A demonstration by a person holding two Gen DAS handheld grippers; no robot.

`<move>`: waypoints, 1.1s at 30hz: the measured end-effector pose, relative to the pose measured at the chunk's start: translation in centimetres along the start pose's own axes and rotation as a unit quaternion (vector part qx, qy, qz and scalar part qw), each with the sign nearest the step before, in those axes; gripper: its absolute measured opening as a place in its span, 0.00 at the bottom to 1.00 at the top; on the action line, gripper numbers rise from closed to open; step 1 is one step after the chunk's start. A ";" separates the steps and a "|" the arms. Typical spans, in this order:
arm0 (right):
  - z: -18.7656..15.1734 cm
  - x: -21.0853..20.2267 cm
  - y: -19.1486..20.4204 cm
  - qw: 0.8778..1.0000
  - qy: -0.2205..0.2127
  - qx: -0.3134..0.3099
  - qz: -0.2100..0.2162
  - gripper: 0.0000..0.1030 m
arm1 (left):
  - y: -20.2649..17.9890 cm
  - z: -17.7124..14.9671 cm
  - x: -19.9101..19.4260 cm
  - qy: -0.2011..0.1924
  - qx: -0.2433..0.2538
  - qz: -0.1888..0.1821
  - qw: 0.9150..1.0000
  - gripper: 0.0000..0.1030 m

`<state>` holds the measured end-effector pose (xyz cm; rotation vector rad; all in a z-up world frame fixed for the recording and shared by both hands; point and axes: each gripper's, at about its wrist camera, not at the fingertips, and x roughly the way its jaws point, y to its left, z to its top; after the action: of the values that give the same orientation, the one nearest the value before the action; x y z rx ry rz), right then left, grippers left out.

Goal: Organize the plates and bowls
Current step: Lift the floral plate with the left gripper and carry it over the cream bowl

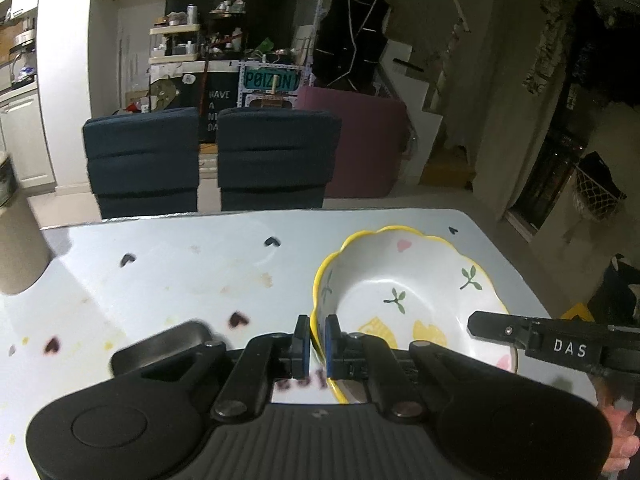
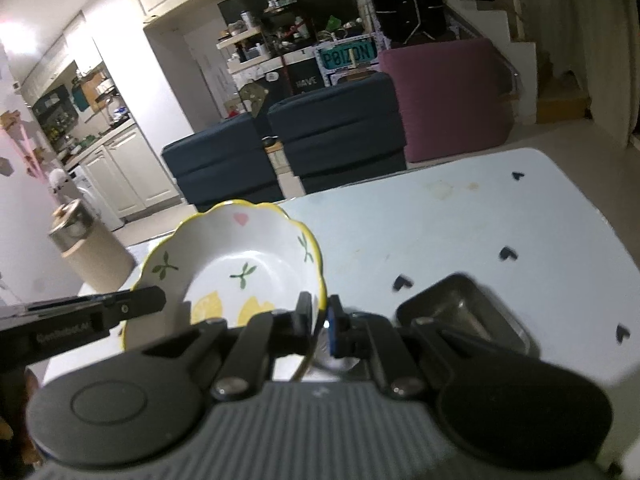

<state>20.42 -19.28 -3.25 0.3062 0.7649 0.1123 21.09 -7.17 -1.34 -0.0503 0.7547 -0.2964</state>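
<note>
A white bowl (image 1: pixel 404 296) with a scalloped yellow rim, green sprigs, pink hearts and lemons hangs above the table, tilted, held from both sides. My left gripper (image 1: pixel 318 346) is shut on the bowl's left rim, one blue pad inside and one outside. In the right wrist view the same bowl (image 2: pixel 240 256) shows at centre left, and my right gripper (image 2: pixel 319 326) is shut on its right rim. Each gripper's body shows at the edge of the other's view.
Below lies a pale blue table (image 1: pixel 168 280) with small dark hearts and stains. A dark metal tray (image 2: pixel 464 312) sits on it at the near edge. A beige lidded canister (image 2: pixel 88 244) stands at the left. Two dark blue chairs (image 1: pixel 208 160) stand behind the table.
</note>
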 end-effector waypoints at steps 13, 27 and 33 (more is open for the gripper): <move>-5.6 1.8 4.3 0.997 0.048 -0.019 0.052 0.09 | 6.9 -6.6 -4.6 0.013 -0.036 0.037 0.999 0.07; -8.8 3.9 8.7 0.992 0.104 -0.047 0.049 0.09 | 11.0 -10.7 -3.4 0.042 -0.076 0.044 0.995 0.07; -9.7 4.5 9.5 0.991 0.118 -0.051 0.040 0.09 | 11.4 -11.5 -2.5 0.065 -0.079 0.046 0.994 0.07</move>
<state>17.06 -7.11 -9.87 0.2282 0.9784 0.2658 14.34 5.16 -9.72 -0.1455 0.9056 -0.1528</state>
